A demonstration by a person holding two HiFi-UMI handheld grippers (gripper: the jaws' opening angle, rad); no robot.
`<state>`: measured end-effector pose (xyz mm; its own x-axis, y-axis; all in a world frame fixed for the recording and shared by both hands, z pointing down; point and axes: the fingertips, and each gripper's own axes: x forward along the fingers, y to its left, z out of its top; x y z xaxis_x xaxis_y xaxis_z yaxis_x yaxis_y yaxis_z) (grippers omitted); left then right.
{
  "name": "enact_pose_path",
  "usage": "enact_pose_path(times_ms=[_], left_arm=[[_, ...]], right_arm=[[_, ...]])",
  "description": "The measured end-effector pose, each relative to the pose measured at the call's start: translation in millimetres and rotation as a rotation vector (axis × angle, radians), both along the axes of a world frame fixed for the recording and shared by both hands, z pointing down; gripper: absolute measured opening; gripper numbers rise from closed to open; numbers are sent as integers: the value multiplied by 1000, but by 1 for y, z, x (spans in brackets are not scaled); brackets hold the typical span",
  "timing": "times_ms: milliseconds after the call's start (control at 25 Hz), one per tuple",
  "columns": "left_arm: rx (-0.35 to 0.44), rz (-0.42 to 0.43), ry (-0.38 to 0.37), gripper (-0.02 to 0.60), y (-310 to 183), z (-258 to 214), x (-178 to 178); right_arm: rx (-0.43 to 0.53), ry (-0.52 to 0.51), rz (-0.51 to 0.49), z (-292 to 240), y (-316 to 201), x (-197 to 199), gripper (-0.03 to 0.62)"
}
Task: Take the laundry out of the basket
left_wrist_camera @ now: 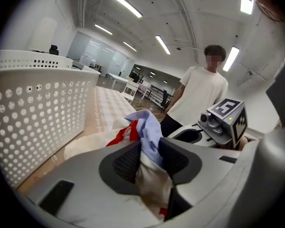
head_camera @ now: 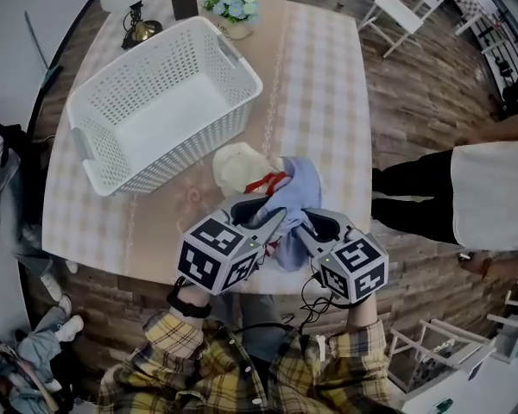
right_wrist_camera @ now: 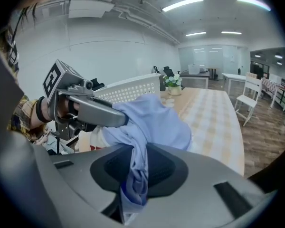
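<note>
Our left gripper is clenched on a bunched fold of the laundry. A light blue fabric garment and a cream cloth with a red strip fill the gap between its dark pads. Our right gripper grips the same light blue garment, with a twisted fold pinched tightly between its jaws. Both grippers point away from us towards the white perforated plastic laundry basket, their tips close together. The laundry is outside that basket, heaped just beside its nearest long wall on the round table with a beige checked cloth. Beyond the far corner of the basket stands a small pot of pale flowers. A person in a white T-shirt stands to the right of the basket, past the table's edge.
</note>
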<state>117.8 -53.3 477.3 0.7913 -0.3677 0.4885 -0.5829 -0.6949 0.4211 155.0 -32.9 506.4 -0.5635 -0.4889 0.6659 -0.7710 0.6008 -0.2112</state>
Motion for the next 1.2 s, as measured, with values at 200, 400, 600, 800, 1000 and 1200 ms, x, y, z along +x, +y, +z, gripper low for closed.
enact_pose_path(times_ms=[200,400,600,800,1000,1200], left_arm=[[11,-22,-2,215,-1,-3,-10],[71,-36,4,253,-9,-31,-24],[144,-69,72,253,-22,-79,-36],[216,-81,189,253,-26,-134,-38],[299,-95,277,201,-22,-186,-45],[399,-117,284,201,-21,-224,-60]], right_arm=[[-7,-10,-14,-5,3,-2,138],[10,-2,-68,-31,9,-1,218],[70,-83,-68,-74,7,2,253],[186,-236,-43,-132,-6,-14,250],[266,-407,-65,-186,-11,-39,200],[357,-489,-140,-233,-13,-65,124]])
